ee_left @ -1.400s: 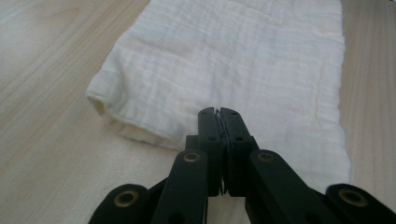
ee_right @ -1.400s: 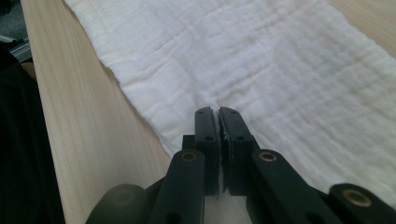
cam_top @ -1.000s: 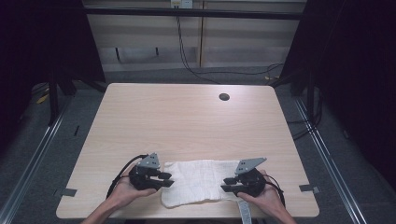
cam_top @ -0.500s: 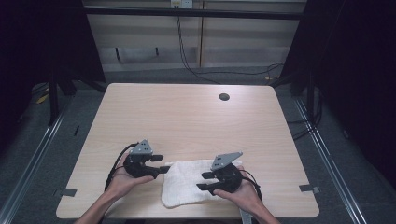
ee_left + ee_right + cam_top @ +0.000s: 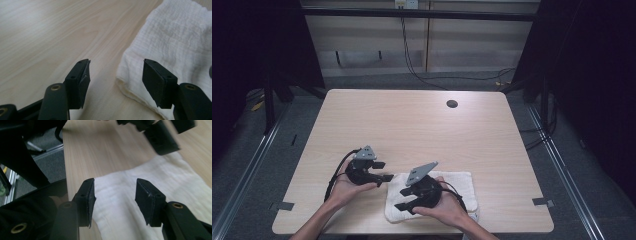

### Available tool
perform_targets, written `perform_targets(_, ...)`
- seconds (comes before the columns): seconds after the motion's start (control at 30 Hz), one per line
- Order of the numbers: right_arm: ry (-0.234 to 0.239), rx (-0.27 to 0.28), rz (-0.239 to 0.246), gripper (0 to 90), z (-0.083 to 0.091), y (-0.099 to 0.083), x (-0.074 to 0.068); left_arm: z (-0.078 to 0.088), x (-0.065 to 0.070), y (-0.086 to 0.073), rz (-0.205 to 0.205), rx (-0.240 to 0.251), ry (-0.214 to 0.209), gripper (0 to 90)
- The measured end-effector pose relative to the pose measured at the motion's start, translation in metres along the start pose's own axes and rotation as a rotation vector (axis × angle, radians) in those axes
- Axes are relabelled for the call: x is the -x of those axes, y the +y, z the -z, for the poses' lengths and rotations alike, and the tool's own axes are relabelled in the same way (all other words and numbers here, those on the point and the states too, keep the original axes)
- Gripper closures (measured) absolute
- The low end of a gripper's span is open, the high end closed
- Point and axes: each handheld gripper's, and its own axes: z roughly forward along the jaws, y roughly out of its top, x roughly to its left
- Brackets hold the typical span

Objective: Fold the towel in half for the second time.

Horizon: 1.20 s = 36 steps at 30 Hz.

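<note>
Both claws, left and right, had just been opening, empty; the folded towel could probably be snagged and unfolded.

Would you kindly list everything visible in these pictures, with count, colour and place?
White folded cotton cloth: one, white, near edge of the table, right of centre, partly under the right gripper.
Light wooden table: one, pale wood grain, centre of the high view.
Round cable hole: one, dark, far right part of the tabletop.
Hanging black cables: a few, black, behind the table's far edge.
Grey floor: grey, around the table.
Left gripper: one, black, jaws open at the cloth's left edge, nothing between them.
Right gripper: one, black, jaws open above the cloth.
Hands: two, holding the grippers.
</note>
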Motion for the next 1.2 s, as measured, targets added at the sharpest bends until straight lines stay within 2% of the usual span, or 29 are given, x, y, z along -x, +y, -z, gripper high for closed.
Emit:
perform_targets(0.03,0.005,-0.012,0.012,49.7,-0.005,0.003,-0.003,0.002,-0.001,0.000,0.009,0.019,0.004,38.9)
perform_targets(0.1,0.012,-0.025,0.024,49.8,-0.011,0.005,-0.007,0.003,-0.002,0.000,0.014,0.022,0.001,38.4)
perform_targets(0.13,0.023,-0.029,0.036,50.3,-0.021,0.007,-0.011,0.003,-0.003,-0.001,0.014,0.014,0.008,38.3)
perform_targets(0.2,0.028,-0.031,0.044,50.8,-0.025,0.006,-0.011,0.003,-0.004,-0.001,0.014,0.013,0.006,38.2)
perform_targets(0.23,0.032,-0.049,0.051,52.3,-0.035,0.004,-0.013,0.003,-0.004,-0.002,0.010,0.007,0.004,38.1)
perform_targets(0.27,0.034,-0.051,0.057,52.3,-0.038,0.002,-0.014,0.002,-0.005,-0.002,0.016,0.011,0.003,38.1)
perform_targets(0.33,0.039,-0.073,0.061,49.7,-0.044,0.000,-0.016,0.001,-0.005,-0.002,0.010,-0.001,0.007,38.1)
perform_targets(0.4,0.032,-0.070,0.052,47.5,-0.046,-0.002,-0.019,0.001,-0.006,-0.003,0.005,-0.007,0.012,38.1)
perform_targets(0.47,0.010,-0.087,0.069,43.8,-0.049,-0.004,-0.021,0.002,-0.006,-0.004,0.012,-0.002,0.011,38.0)
perform_targets(0.53,-0.011,-0.073,0.094,44.6,-0.050,-0.007,-0.024,0.003,-0.007,-0.005,0.012,-0.004,0.015,37.9)
perform_targets(0.63,-0.039,-0.082,0.120,45.5,-0.051,-0.007,-0.028,0.004,-0.007,-0.006,0.013,-0.003,0.018,37.9)
perform_targets(0.7,-0.049,-0.089,0.121,47.5,-0.051,-0.007,-0.030,0.004,-0.007,-0.006,0.012,0.001,0.016,37.8)
perform_targets(0.73,-0.090,-0.091,0.154,53.3,-0.052,-0.007,-0.032,0.006,-0.007,-0.005,0.009,0.013,0.013,37.9)
perform_targets(0.8,-0.091,-0.089,0.149,59.1,-0.051,-0.007,-0.031,0.007,-0.006,-0.004,0.010,0.021,0.011,37.9)
perform_targets(0.83,-0.091,-0.089,0.149,59.1,-0.051,-0.007,-0.031,0.007,-0.006,-0.004,0.010,0.021,0.011,37.9)
perform_targets(0.87,-0.098,-0.079,0.146,65.4,-0.050,-0.008,-0.028,0.007,-0.007,-0.005,0.011,0.019,0.011,37.9)
perform_targets(0.93,-0.096,-0.077,0.138,66.6,-0.050,-0.008,-0.027,0.007,-0.007,-0.005,0.012,0.015,0.010,37.9)
perform_targets(0.97,-0.111,-0.075,0.134,71.9,-0.050,-0.007,-0.026,0.004,-0.007,-0.005,0.014,0.002,0.008,37.9)
perform_targets(1.07,-0.111,-0.073,0.130,79.7,-0.049,-0.007,-0.022,-0.001,-0.006,-0.006,0.016,-0.013,0.005,37.9)
perform_targets(1.1,-0.111,-0.073,0.130,79.7,-0.049,-0.007,-0.022,-0.001,-0.006,-0.006,0.016,-0.013,0.005,37.9)
perform_targets(1.13,-0.110,-0.067,0.120,81.6,-0.049,-0.008,-0.020,-0.002,-0.006,-0.007,0.027,-0.012,0.000,37.9)
perform_targets(1.2,-0.087,-0.045,0.096,82.9,-0.048,-0.010,-0.016,-0.009,-0.006,-0.007,0.017,-0.035,-0.009,38.1)
